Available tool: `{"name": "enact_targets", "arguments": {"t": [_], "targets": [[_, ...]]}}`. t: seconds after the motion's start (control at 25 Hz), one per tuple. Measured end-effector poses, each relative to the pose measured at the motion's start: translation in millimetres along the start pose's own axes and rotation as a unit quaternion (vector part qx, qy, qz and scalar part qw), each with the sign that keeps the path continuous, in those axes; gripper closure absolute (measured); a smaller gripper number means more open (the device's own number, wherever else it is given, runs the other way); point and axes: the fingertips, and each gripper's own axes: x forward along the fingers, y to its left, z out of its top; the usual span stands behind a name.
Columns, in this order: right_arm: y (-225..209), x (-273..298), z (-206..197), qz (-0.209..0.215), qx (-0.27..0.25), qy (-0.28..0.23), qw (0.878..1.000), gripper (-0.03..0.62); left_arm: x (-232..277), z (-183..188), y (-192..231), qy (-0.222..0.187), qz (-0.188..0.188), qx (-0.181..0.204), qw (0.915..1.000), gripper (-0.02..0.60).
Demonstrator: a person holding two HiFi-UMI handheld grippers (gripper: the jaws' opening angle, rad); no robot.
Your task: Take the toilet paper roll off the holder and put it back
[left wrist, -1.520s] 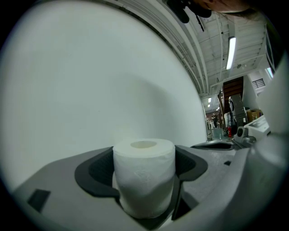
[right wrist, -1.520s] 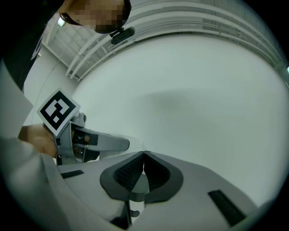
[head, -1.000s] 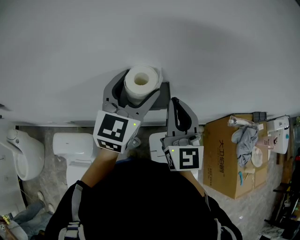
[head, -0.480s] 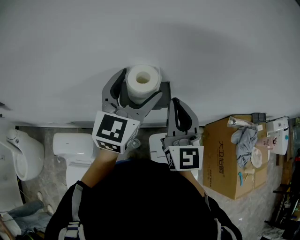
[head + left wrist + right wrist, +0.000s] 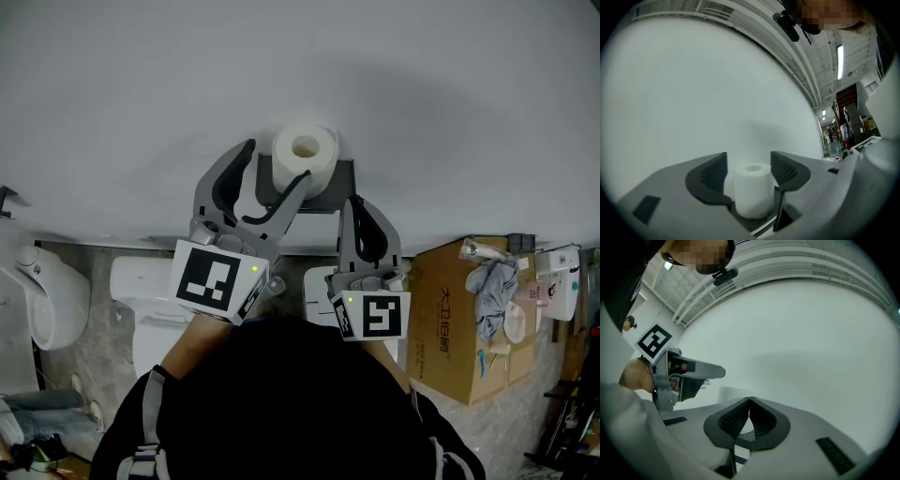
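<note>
Because the toilet paper roll (image 5: 305, 153) stands on its holder (image 5: 343, 174) at the far wall, the left gripper (image 5: 277, 161) is wide, its jaws just closing, with the roll just ahead and not squeezed; the right gripper (image 5: 349, 202) is shut and empty

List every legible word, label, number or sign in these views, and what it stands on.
Cardboard box: dark print on its side, too small to read.
Left marker cube, right marker cube: black-and-white square patterns, no words.
Nothing else readable.
</note>
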Motion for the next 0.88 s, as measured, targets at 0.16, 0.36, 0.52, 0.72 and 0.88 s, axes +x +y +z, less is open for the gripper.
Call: {"name": "enact_targets", "arguments": {"t": [0.16, 0.36, 0.52, 0.72, 0.88], "targets": [[9, 0, 4, 0.005, 0.004, -0.005, 1.0, 0.571, -15, -2, 9, 0.005, 0.022, 0.013, 0.9997, 0.407], [17, -3, 6, 0.007, 0.007, -0.007, 1.0, 0.571, -28, -9, 15, 0.006, 0.041, 0.011, 0.9991, 0.566], [22, -6, 9, 0.005, 0.003, -0.008, 1.0, 0.571, -38, -15, 16, 0.006, 0.052, 0.017, 0.9985, 0.575], [22, -10, 7, 0.0, -0.001, -0.005, 1.0, 0.571, -48, -33, 13, 0.022, 0.059, 0.029, 0.9976, 0.575], [24, -15, -2, -0.002, -0.003, 0.007, 1.0, 0.571, -54, -52, 10, 0.028, 0.056, 0.024, 0.9977, 0.575]]}}
